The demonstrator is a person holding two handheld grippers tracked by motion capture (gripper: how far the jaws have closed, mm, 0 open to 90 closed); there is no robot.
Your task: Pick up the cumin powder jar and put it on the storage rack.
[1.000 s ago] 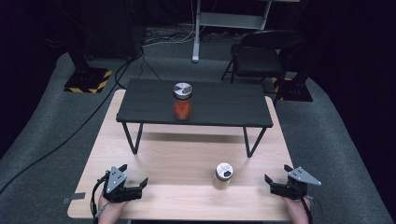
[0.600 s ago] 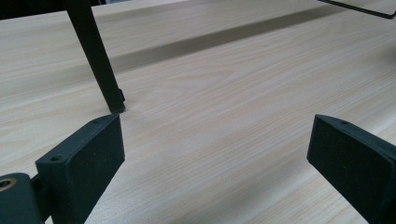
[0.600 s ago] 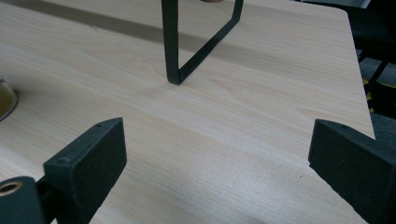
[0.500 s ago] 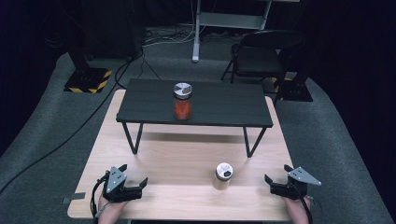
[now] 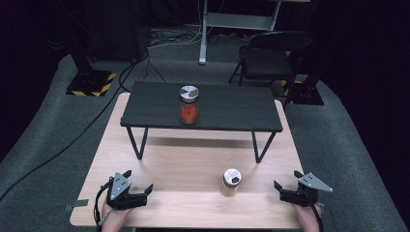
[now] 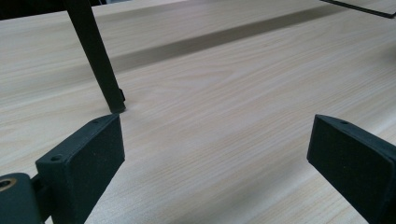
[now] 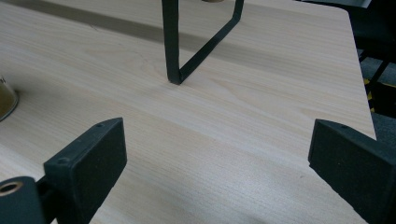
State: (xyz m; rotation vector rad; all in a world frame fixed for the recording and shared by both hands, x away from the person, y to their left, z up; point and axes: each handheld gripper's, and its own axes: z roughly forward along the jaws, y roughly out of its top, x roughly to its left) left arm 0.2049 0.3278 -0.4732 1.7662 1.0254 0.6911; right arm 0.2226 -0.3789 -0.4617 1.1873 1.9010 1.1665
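A: So, from the high view: the left gripper [image 5: 137, 189] and right gripper [image 5: 286, 188] rest at the near edge of the wooden table [image 5: 193, 159], jaws apart, empty. A small jar [image 5: 231, 181] stands between them, nearer the right; an orange-filled jar [image 5: 189, 105] sits on the black shelf [image 5: 145, 108].

B: And the left gripper view?

A: Jaws wide, bare wood ahead, a shelf leg [image 6: 95, 56] close.

B: Right gripper view?

A: Open too; the small jar [image 7: 7, 100] at left. I'd approach it level, clear of the leg [image 7: 171, 42].
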